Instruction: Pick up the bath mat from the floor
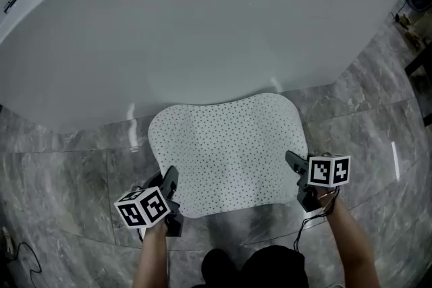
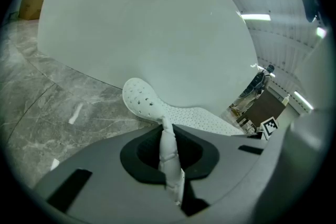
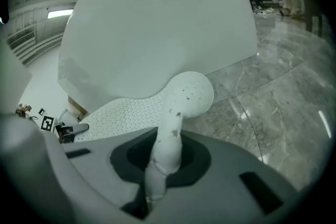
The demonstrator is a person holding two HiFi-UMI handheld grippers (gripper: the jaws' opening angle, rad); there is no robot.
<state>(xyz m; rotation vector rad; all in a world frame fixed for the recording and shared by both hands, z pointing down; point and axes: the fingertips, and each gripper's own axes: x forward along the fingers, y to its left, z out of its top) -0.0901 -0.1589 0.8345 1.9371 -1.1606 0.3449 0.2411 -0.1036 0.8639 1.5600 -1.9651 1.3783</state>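
Bath mat (image 1: 226,148): white, perforated with small holes, spread on grey marble floor (image 1: 61,179), far lobed edge set against foot of white bathtub (image 1: 202,30). Long axis laid side to side in head view, spanned from one gripper to other.

Near left corner taken by left gripper (image 1: 169,180): fingers clenched on pinched fold of mat. Near right corner taken by right gripper (image 1: 293,161): fingers likewise clenched on fold of mat. Both corners drawn up into fingers.

Print: only black-and-white square patterns seen, on marker cube (image 1: 143,207) of left gripper and on that of right.
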